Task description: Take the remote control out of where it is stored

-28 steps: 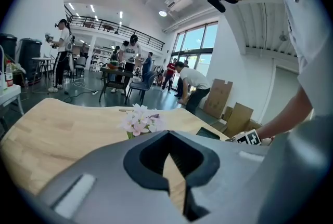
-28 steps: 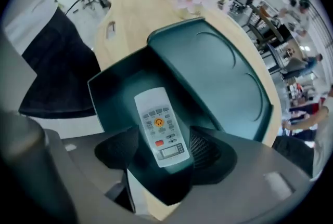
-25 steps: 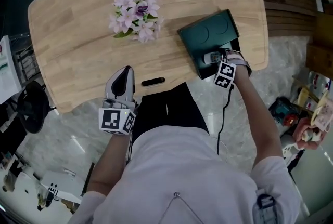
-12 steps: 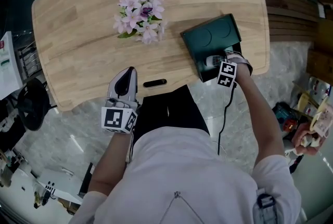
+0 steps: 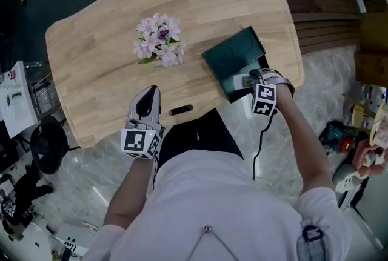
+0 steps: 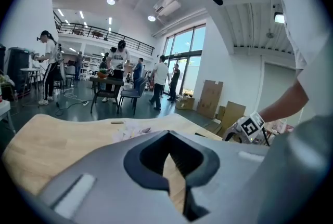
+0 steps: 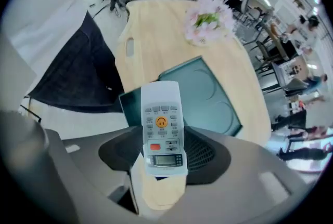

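The white remote control (image 7: 163, 134) with an orange button stands between the jaws of my right gripper (image 7: 165, 159), which has just been closing and is shut on it. In the head view the remote (image 5: 243, 81) hangs at the near edge of the dark green box (image 5: 235, 59), above its open part, with the right gripper (image 5: 254, 79) pointing straight down. The box (image 7: 203, 101) lies below the remote on the wooden table (image 5: 91, 72). My left gripper (image 5: 148, 93) hovers over the table's near edge, jaws together and holding nothing; its own view shows the jaws (image 6: 167, 137) meeting at the tip.
A bunch of pink flowers (image 5: 159, 40) lies on the table left of the box. A black slot (image 5: 180, 111) sits in the table's near edge beside the left gripper. Other people, tables and chairs (image 6: 112, 88) stand further off in the hall.
The right gripper has risen with the remote, which now stands higher above the green box's open part. The left gripper has lifted slightly. The head view has shifted.
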Motion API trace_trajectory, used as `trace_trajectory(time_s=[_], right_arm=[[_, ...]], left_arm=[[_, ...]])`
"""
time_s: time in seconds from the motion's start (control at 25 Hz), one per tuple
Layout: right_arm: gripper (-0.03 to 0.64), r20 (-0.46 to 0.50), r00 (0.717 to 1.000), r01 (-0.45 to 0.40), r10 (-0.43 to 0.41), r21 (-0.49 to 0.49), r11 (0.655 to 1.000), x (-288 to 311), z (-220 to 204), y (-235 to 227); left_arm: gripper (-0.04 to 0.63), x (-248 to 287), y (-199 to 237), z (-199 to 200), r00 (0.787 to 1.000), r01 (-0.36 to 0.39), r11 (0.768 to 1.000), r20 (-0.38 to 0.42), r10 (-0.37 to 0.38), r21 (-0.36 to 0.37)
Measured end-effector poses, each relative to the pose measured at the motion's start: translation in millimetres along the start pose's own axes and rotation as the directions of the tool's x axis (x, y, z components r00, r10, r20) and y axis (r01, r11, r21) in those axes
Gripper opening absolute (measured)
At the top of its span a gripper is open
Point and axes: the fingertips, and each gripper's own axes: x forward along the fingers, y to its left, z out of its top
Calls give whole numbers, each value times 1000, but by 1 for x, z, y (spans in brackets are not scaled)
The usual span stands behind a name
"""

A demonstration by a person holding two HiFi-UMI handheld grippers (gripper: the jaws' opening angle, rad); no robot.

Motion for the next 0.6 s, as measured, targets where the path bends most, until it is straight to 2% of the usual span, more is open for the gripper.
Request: trace_trajectory(time_s=[0.08,0.16,0.28,0.36,0.44,0.6], right_arm=[[273,91,993,59,-69,104,993,-39,15,-14],[273,195,968,115,-159,220,969,-81,36,-33],[273,333,888,182,-318,380,907,-147,67,-65],[273,414,811,193,-413,478,857,-189,87,-81],[273,494,716,159,-494,573,804,-227,107,-95],[273,611,504,-10,-611,711,704,-285,139,-112]], left_arm=[[0,2,-6,17,999,25,999,20,-26,26],[0,5,-11,38,998,47,997,48,-49,56],[0,11,-16,74,992,70,992,101,-81,107],[0,12,-21,95,987,80,988,130,-97,135],[0,12,-24,115,981,84,983,162,-111,161],[0,6,-25,153,966,72,978,230,-117,196]])
